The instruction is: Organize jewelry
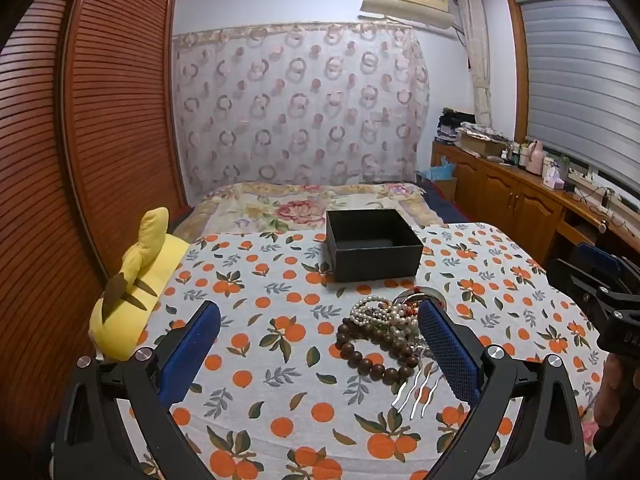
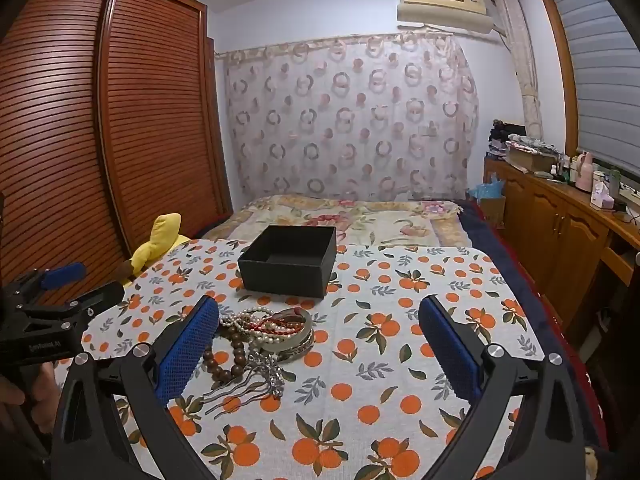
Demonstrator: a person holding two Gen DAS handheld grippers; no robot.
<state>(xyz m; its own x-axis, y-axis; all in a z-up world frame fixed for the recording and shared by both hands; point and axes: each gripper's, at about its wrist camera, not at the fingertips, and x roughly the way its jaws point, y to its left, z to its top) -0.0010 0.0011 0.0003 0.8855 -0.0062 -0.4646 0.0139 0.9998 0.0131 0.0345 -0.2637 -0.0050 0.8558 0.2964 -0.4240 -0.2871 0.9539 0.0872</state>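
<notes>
A heap of jewelry lies on the orange-print tablecloth. It holds a brown wooden bead bracelet, pearl strands and a silver hair comb. The right wrist view also shows a metal bangle in the jewelry heap. Behind the heap stands an empty open black box. My left gripper is open, with the heap just inside its right finger. Open too, my right gripper has the heap by its left finger. Neither touches anything.
A yellow plush toy lies at the table's left edge beside a slatted wooden wardrobe. A bed with a floral cover sits beyond the table. Wooden cabinets with clutter on top line the right wall.
</notes>
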